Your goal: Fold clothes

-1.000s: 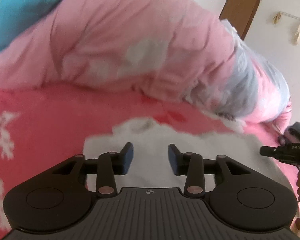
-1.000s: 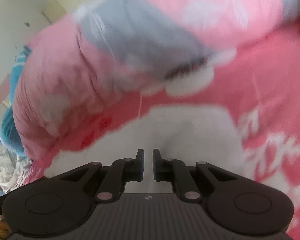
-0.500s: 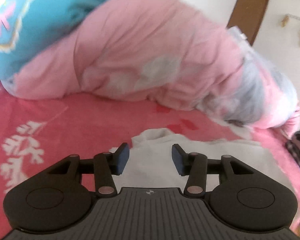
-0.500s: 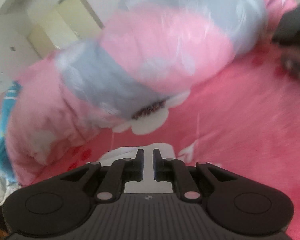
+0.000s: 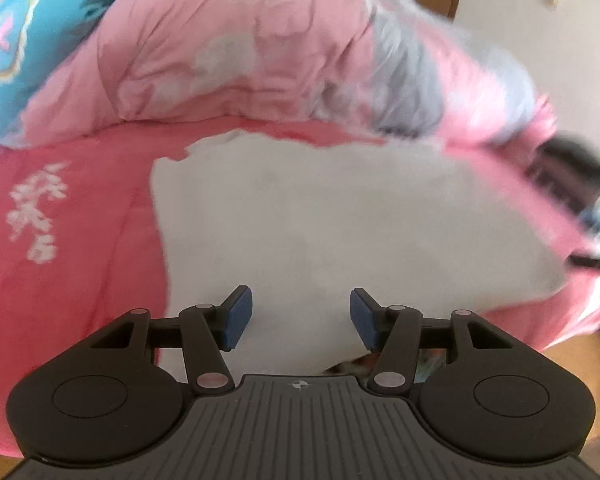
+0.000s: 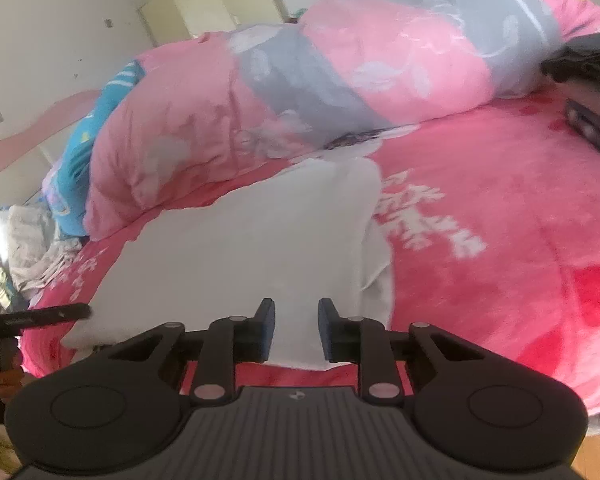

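A white garment (image 5: 340, 220) lies flat and folded on the pink bed cover (image 5: 80, 240). My left gripper (image 5: 300, 316) hovers over the garment's near part, its jaws opening wide with nothing between the pads. In the right wrist view the same white garment (image 6: 240, 248) reaches down to my right gripper (image 6: 296, 328). Its jaws are opening, and the garment's near edge shows in the gap without being pressed. The right gripper (image 5: 572, 200) appears blurred at the left wrist view's right edge. The left gripper's finger (image 6: 40, 316) pokes in from the left of the right wrist view.
A rolled pink and grey quilt (image 6: 380, 60) runs along the far side of the bed, a blue pillow (image 6: 88, 140) beside it. Dark clothes (image 6: 580, 60) and a dark flat object (image 6: 592, 128) lie at the far right. Crumpled pale cloth (image 6: 32, 240) sits off the left edge.
Both grippers have drawn back toward the near edge of the bed, so more of the white garment shows. The right jaws went from nearly shut to parted. The left jaws widened.
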`<state>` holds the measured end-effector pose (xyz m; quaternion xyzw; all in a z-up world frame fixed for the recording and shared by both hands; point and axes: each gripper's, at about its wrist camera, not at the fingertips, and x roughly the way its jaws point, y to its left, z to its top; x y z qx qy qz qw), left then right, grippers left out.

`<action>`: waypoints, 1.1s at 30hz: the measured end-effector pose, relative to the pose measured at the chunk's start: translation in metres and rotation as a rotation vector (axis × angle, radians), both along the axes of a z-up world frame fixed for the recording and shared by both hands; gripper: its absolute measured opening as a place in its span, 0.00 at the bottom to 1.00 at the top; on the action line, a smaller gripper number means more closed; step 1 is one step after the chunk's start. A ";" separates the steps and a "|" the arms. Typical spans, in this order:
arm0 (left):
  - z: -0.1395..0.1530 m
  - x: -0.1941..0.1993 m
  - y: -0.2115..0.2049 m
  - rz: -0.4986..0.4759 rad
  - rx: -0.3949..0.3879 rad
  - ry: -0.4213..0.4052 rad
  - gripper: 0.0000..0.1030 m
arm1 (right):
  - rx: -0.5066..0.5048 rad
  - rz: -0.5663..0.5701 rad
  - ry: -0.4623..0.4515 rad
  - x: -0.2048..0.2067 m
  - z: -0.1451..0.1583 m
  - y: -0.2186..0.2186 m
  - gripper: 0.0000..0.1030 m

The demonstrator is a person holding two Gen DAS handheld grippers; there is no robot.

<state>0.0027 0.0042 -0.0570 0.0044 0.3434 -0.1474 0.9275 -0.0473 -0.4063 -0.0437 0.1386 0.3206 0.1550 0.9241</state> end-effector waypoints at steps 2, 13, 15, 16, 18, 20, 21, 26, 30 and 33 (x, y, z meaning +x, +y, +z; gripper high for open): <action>-0.005 0.004 -0.002 0.038 0.056 0.009 0.53 | -0.027 0.018 -0.017 0.002 -0.007 0.005 0.17; -0.008 0.012 0.017 0.107 0.017 0.030 0.53 | 0.010 -0.117 -0.044 -0.009 -0.023 -0.028 0.00; -0.007 0.009 0.017 0.113 0.027 0.021 0.53 | 0.017 -0.050 -0.094 -0.013 -0.009 -0.012 0.00; -0.008 0.008 0.017 0.115 0.033 0.017 0.53 | 0.015 -0.006 -0.114 -0.013 -0.003 -0.002 0.00; -0.010 0.007 0.017 0.123 0.047 0.014 0.53 | -0.016 0.093 -0.140 -0.008 0.002 0.027 0.00; -0.011 0.006 0.018 0.132 0.060 0.012 0.53 | -0.056 0.185 -0.150 -0.001 0.003 0.056 0.00; -0.011 0.006 0.018 0.137 0.066 0.010 0.53 | -0.075 0.214 -0.139 0.004 0.000 0.069 0.00; -0.013 0.005 0.024 0.137 0.052 0.013 0.53 | -0.173 0.255 0.010 0.021 -0.033 0.108 0.00; -0.011 0.006 0.029 0.146 0.055 0.013 0.53 | -0.250 0.276 -0.082 0.007 -0.005 0.127 0.00; -0.009 0.007 0.033 0.166 0.052 0.021 0.53 | -0.201 0.313 -0.160 0.000 0.009 0.140 0.00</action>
